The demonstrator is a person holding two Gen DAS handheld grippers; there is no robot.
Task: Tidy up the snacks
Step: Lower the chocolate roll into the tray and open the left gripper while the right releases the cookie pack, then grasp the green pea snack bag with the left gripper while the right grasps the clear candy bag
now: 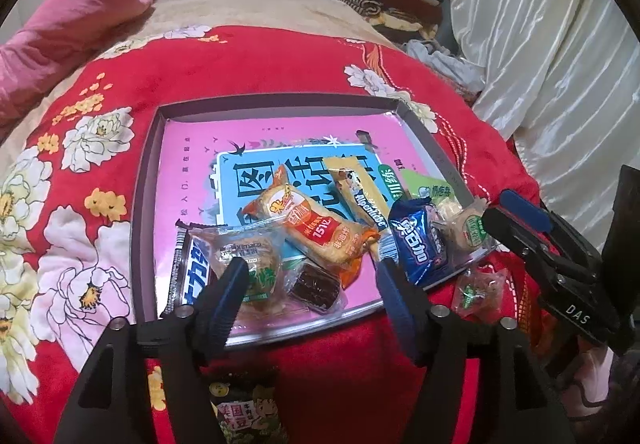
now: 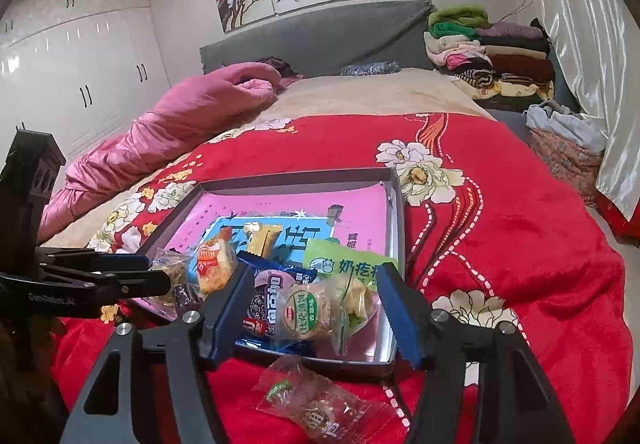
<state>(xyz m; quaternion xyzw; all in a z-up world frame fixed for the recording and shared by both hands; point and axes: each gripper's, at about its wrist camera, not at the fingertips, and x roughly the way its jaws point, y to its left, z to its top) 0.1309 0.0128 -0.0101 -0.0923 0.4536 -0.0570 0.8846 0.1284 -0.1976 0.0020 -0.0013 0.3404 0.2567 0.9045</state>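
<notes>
A shallow grey tray (image 1: 146, 179) with a pink lining lies on the red flowered blanket and holds several wrapped snacks: an orange rice-cracker pack (image 1: 316, 228), a blue cookie pack (image 1: 420, 240), a yellow bar (image 1: 360, 191), a clear pastry pack (image 1: 244, 248). My left gripper (image 1: 312, 280) is open and empty above the tray's near edge. My right gripper (image 2: 312, 292) is open over the tray's near right corner (image 2: 394, 344), around a clear biscuit pack (image 2: 316, 310) without gripping it. A clear snack packet (image 2: 320, 400) lies on the blanket just outside the tray.
A dark bean snack bag (image 1: 248, 408) lies on the blanket under my left gripper. A pink quilt (image 2: 180, 123) is bunched at the left. Folded clothes (image 2: 484, 51) are stacked by the headboard. White curtains (image 1: 560, 43) hang at the right.
</notes>
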